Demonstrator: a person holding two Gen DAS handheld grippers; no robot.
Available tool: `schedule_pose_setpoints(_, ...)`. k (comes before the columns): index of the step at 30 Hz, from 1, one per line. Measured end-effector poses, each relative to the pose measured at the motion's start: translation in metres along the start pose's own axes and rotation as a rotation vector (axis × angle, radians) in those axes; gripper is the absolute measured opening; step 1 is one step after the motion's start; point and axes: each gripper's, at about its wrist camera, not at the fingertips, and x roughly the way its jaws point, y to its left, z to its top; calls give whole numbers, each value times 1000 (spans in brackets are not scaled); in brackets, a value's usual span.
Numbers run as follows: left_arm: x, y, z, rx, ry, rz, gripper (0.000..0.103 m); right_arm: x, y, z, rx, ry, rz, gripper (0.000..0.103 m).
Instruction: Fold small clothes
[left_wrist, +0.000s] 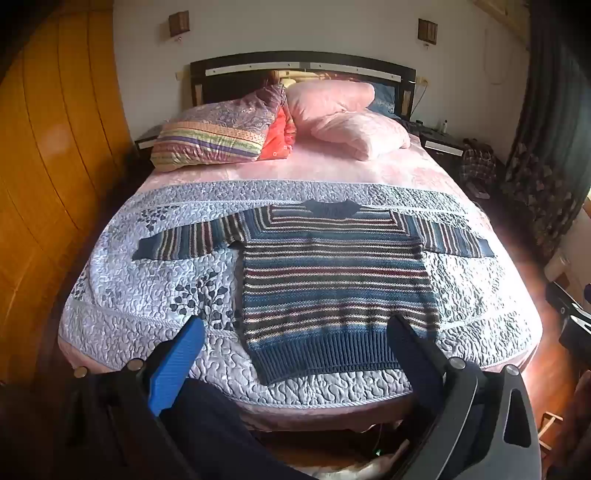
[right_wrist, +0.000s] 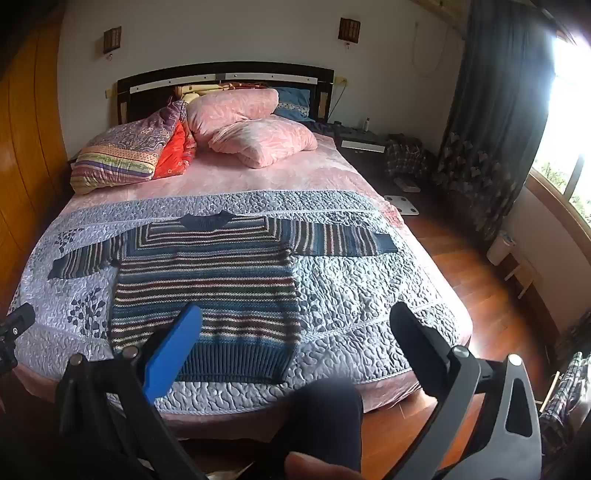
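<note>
Both claws, seen from their own wrist cameras. Your left claw (left_wrist: 295, 328) is spread wide with nothing between its fingers, held above the near edge of the bed and clear of the cloth. Your right claw (right_wrist: 297, 325) is likewise wide open and empty, at about the same height, set a little further toward the right side of the bed.

Beyond the fingertips lies the striped sweater (left_wrist: 332, 280), front down or front up I cannot tell, spread flat on the quilted bedspread (left_wrist: 155, 280). Its ribbed hem (left_wrist: 325, 350) faces you, its neckline (left_wrist: 327, 208) points toward the pillows (left_wrist: 332, 114), and both sleeves reach straight out sideways, the left sleeve (left_wrist: 184, 242) and the right sleeve (left_wrist: 454, 236).

Handling, as a judgement: the knit looks thick, soft and limp, of moderate weight for a garment. It will drape and stretch rather than hold a crease, and it should grip the textured quilt rather than slide.

Where to take hold: pinch a sleeve at its dark cuff, or the body at a hem corner, where the ribbing is denser and less likely to pull thin. Take a full bite of cloth, both layers, and lift before carrying across, since dragging would likely bunch the knit.
</note>
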Motion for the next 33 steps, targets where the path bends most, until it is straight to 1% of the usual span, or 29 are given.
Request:
schedule_pose_setpoints(3,1,-1,0,9,9,13,99,0,1,1,-1,-1,1,100)
schedule_pose_setpoints(8,0,-2,0,9,8,12,99,3,5,2,-4,-1,3,100)
schedule_pose_setpoints(11,-1,-5,-1,5,6,12,99,2,-1,3,5,-5,5,100)
schedule_pose_setpoints(14,-1,3,0,2,5,17,99,4,-1,5,6,-4,6,100)
schedule_pose_setpoints(15,-2,4,1,1,4,18,99,-2,1,2,4,-10,5,100)
schedule_pose_setpoints(18,-2,5,1,0,-4,26,99,-2,1,1,4,-12,7,100)
schedule_pose_setpoints(20,-4,-1,-2,-4,-6,36,99,-3,-1,3,6,-11,8,100)
schedule_pose_setpoints(33,-5,8,-1,-15,-17,44,99,-3,1,1,5,-7,16,100)
